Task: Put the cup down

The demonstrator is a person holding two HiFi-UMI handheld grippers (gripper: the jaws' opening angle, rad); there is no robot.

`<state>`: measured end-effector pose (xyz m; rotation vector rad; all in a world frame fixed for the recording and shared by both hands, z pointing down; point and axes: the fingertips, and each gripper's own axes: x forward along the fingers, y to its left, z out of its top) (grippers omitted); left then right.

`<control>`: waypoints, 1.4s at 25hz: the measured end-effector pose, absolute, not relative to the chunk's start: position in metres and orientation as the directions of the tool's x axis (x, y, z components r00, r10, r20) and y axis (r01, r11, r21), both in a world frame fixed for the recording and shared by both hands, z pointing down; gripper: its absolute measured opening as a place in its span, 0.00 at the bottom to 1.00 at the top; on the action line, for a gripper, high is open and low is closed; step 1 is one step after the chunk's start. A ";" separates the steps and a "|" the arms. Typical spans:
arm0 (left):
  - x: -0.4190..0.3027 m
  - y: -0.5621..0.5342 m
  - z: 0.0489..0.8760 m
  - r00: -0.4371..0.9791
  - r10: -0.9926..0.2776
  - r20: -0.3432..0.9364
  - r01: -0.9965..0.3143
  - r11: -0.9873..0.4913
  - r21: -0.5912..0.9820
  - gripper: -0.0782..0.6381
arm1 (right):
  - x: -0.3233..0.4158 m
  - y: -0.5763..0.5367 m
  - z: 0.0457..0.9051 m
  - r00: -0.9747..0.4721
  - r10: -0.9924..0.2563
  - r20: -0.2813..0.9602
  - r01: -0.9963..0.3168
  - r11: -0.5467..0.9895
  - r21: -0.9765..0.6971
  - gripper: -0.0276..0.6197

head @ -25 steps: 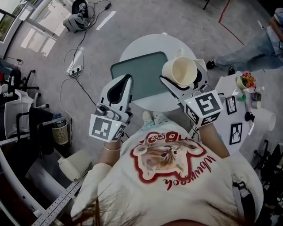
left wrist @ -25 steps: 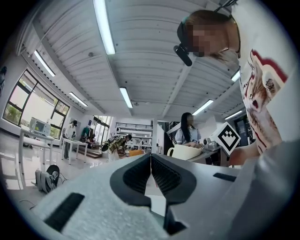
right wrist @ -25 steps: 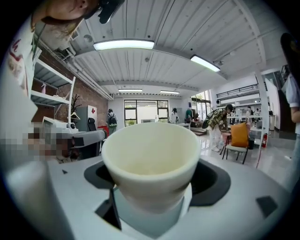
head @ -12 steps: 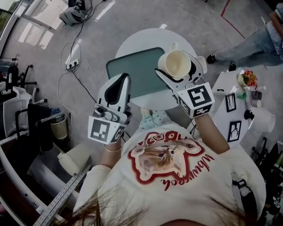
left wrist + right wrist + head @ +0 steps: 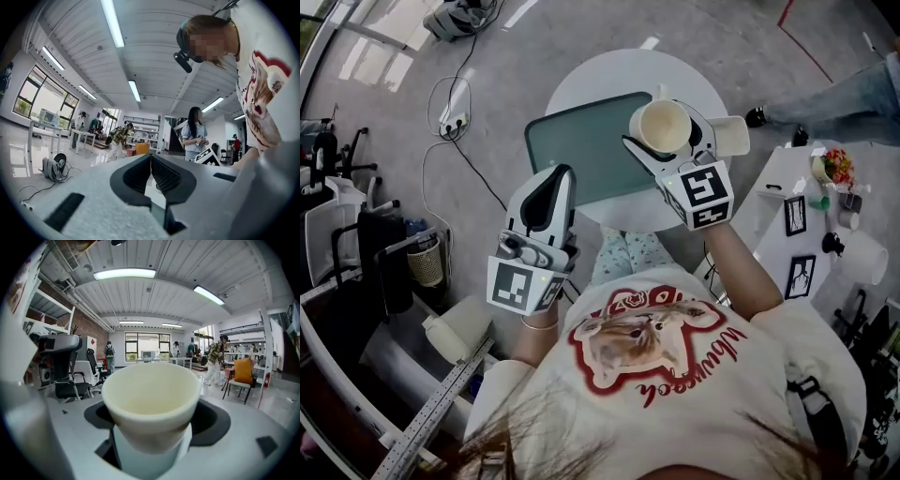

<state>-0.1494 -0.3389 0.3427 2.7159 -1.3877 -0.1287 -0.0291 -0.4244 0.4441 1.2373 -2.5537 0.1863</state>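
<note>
**Right gripper (image 5: pixel 671 142) with the cup (image 5: pixel 660 122) in its grasp.** The cup is cream, thick-walled and empty, with its mouth turned up toward the head camera. It hangs over the right edge of the green tray (image 5: pixel 577 150) on the round white tabletop (image 5: pixel 600 75). Whether its base touches anything cannot be told.

In the right gripper view the cup (image 5: pixel 151 397) sits between the two fingers (image 5: pixel 213 422). They clamp its lower wall from either side, well below the rim, and the base lies deeper in the grip, out of sight.

Judged by its look, the cup is rigid and fairly light. Its smooth wall tapers downward and could slide in the pads if the grip eases too soon. If it is ceramic, it would chip on a hard landing. The lower wall is the sound place to hold, since the rim is left free and the base can meet the surface flat.

The left gripper (image 5: pixel 558 180) is near the tray's left corner on the person's side, apart from the cup. Its fingers (image 5: pixel 138 176) are pressed together on nothing.
</note>
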 end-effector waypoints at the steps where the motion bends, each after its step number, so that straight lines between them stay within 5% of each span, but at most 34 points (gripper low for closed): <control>1: -0.150 -0.338 0.346 0.582 -0.813 -0.028 -0.805 -0.580 0.121 0.13 | -0.031 -0.427 0.451 -0.586 -0.742 0.325 -0.783 0.622 0.009 0.71; 35: -0.162 -0.328 0.386 0.518 -0.852 0.076 -0.844 -0.495 0.206 0.13 | -0.045 -0.474 0.587 -0.521 -0.706 0.480 -0.801 0.599 0.011 0.71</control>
